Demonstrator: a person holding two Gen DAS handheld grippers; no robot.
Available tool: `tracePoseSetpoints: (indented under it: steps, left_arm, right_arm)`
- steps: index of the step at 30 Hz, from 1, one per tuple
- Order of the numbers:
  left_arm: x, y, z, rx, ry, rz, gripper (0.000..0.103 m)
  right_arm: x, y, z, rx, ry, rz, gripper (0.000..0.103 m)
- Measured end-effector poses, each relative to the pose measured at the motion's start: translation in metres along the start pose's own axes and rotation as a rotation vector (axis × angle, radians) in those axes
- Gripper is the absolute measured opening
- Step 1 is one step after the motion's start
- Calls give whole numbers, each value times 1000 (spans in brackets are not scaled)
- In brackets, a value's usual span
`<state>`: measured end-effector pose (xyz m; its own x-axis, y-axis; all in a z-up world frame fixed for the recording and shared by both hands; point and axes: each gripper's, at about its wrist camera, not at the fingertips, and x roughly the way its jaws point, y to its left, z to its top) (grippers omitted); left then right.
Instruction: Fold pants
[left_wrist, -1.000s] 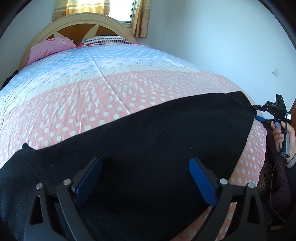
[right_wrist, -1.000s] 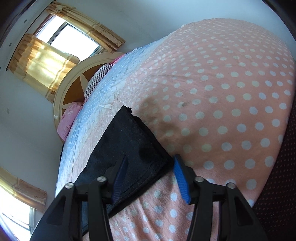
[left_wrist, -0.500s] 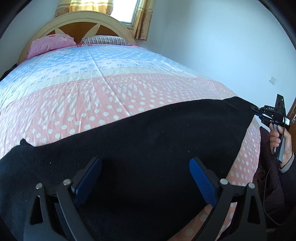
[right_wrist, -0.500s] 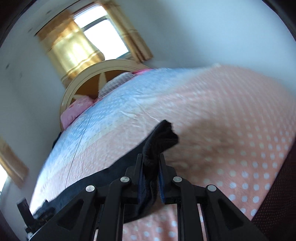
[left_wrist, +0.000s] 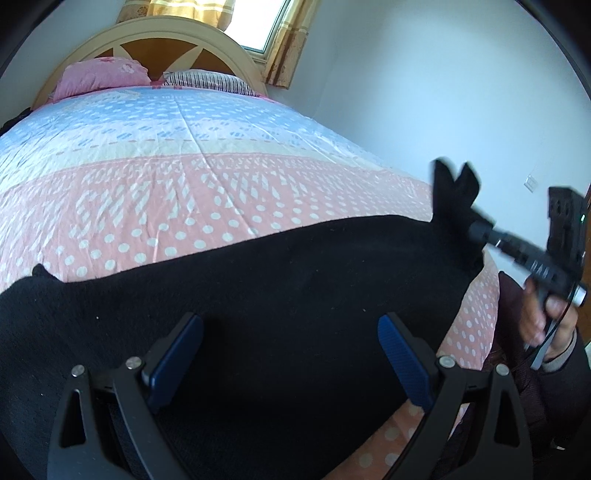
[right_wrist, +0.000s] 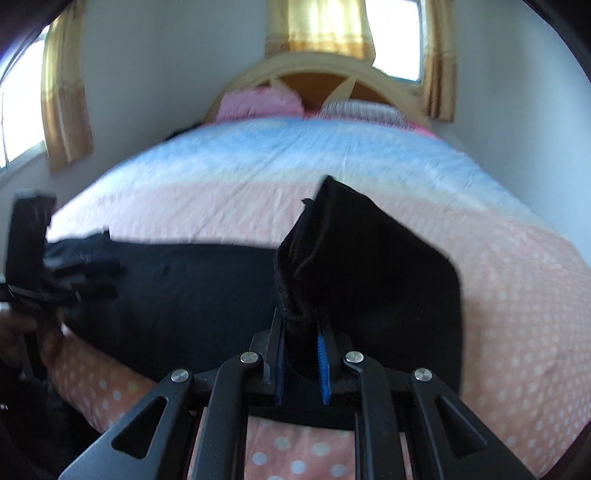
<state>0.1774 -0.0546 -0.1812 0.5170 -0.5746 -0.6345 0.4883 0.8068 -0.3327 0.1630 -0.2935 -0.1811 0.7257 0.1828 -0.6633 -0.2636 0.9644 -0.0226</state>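
Black pants (left_wrist: 258, 295) lie stretched across the foot of the bed on the pink dotted cover. My left gripper (left_wrist: 291, 354) is open just above the pants' middle, holding nothing. My right gripper (right_wrist: 301, 341) is shut on the right end of the pants (right_wrist: 369, 258) and holds that end lifted off the bed, the cloth standing up in a fold. In the left wrist view the right gripper (left_wrist: 476, 230) shows at the right with the raised black end (left_wrist: 450, 192). In the right wrist view the left gripper (right_wrist: 74, 273) is blurred at the left.
The bed (left_wrist: 184, 147) has a pink and blue dotted cover, two pillows (left_wrist: 99, 77) and a curved wooden headboard (left_wrist: 155, 33). A white wall (left_wrist: 424, 92) runs along the bed's right side. Windows with yellow curtains (right_wrist: 325, 22) are behind the headboard.
My right gripper closed on the right end of the pants, lifted it and swung towards the left. The left gripper stayed open over the pants' middle.
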Motion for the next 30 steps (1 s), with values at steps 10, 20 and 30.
tracePoseSetpoints:
  steps: [10,20,30]
  left_arm:
    - [10,-31,19,-13,34,-127,98]
    - [84,-103,50,51,150,-214,91]
    - [115,-128,64,14,169,-197,77]
  right_arm:
    - [-26,-25,-18,-9,-71,167,37]
    - [-34,-94,-22,361,-222,145,45]
    - [-43,-110,-29,431,-245,124,45]
